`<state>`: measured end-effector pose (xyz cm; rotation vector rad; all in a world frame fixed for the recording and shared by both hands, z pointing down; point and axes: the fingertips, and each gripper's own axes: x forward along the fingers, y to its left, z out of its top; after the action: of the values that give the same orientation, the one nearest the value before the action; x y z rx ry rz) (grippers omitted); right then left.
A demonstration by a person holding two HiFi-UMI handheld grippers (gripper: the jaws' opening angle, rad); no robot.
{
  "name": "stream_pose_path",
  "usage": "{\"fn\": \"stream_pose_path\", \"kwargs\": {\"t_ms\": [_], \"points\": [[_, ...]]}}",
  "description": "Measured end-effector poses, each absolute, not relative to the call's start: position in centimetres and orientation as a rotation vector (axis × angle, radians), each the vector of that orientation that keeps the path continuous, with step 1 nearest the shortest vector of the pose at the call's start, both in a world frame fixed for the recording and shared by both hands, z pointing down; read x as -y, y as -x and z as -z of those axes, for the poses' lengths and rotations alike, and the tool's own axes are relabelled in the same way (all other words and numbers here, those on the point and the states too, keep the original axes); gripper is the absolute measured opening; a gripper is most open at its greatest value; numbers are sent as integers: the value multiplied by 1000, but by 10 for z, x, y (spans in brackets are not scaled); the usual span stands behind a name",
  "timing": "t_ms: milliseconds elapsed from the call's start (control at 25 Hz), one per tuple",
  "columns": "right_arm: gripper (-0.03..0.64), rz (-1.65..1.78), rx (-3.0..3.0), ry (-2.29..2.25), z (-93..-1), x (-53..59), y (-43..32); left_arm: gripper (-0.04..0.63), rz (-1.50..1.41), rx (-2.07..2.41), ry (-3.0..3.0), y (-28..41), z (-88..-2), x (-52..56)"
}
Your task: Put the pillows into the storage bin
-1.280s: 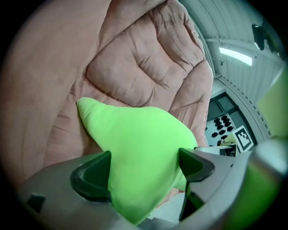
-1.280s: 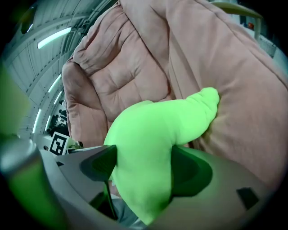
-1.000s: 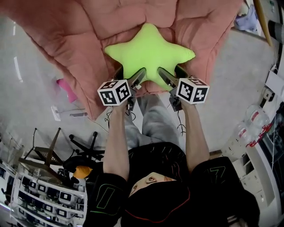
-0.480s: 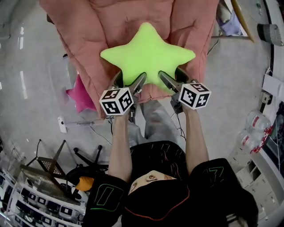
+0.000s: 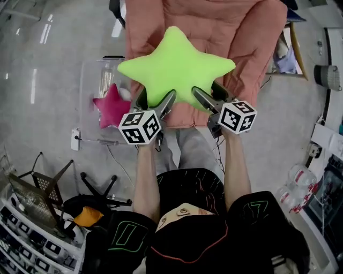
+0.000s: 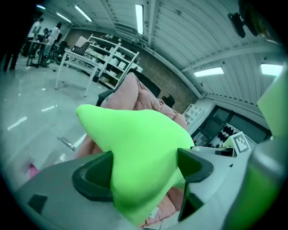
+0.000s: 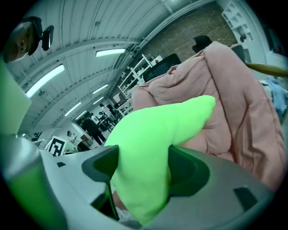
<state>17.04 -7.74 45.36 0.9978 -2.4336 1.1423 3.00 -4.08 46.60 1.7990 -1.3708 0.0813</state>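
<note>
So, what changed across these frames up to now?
The left gripper and right gripper have raised the lime-green star-shaped pillow up from the pink quilted blanket, toward the camera. A clear plastic storage bin holding a magenta star pillow has come into full view on the left. Unchanged: each gripper stays clamped on a lower point of the green star.

pink quilt draped ahead, centre top | black chair base on grey floor | wire-mesh rack lower left | clear bottles right | white shelving, ceiling light strips in background
</note>
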Motion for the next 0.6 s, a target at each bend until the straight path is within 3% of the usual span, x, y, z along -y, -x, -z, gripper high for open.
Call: {"fn": "stream_pose_path", "kwargs": {"t_ms": [600], "points": [[351, -972, 2497, -365, -441, -19, 90, 449, 164, 1758, -1437, 197, -453, -118]]}}
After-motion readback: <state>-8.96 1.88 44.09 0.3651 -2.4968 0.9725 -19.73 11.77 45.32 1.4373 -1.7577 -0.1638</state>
